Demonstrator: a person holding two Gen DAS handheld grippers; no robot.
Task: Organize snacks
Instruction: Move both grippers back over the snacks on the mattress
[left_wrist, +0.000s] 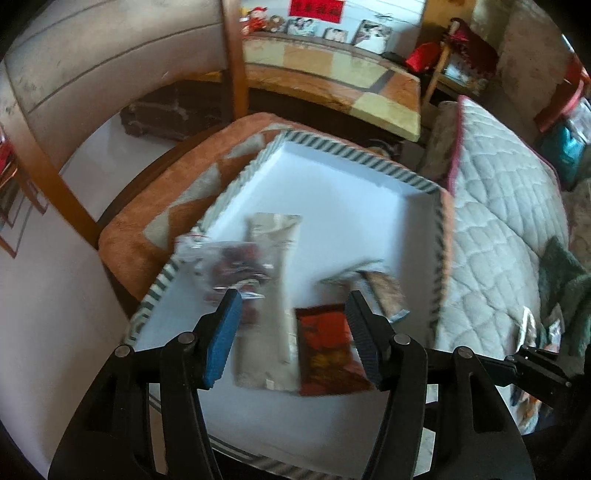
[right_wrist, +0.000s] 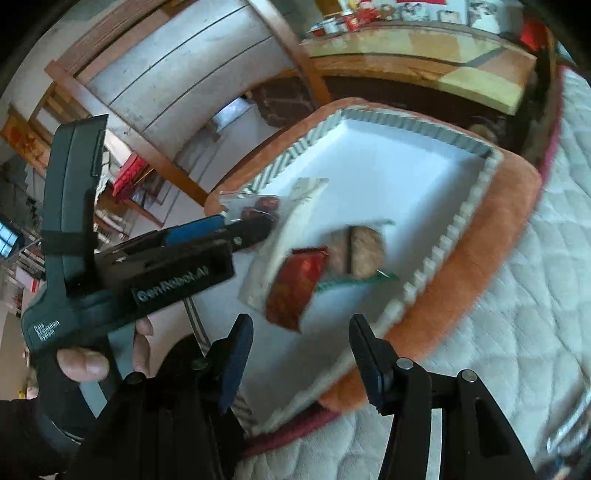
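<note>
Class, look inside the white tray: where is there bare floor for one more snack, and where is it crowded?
Free: the tray's far half, bordered by its striped rim and the beige packet. Crowded: the near side, where the clear bag, red packet and brown packet lie close together.

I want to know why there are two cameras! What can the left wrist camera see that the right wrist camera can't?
Only the left wrist view shows more snack packets lying on the quilt, outside the tray.

Only the right wrist view shows the person's hand holding the left gripper's handle.

Both show the white tray with the clear bag of red fruit, the long silver packet, the red packet, and the quilt. Both grippers are open and empty.
</note>
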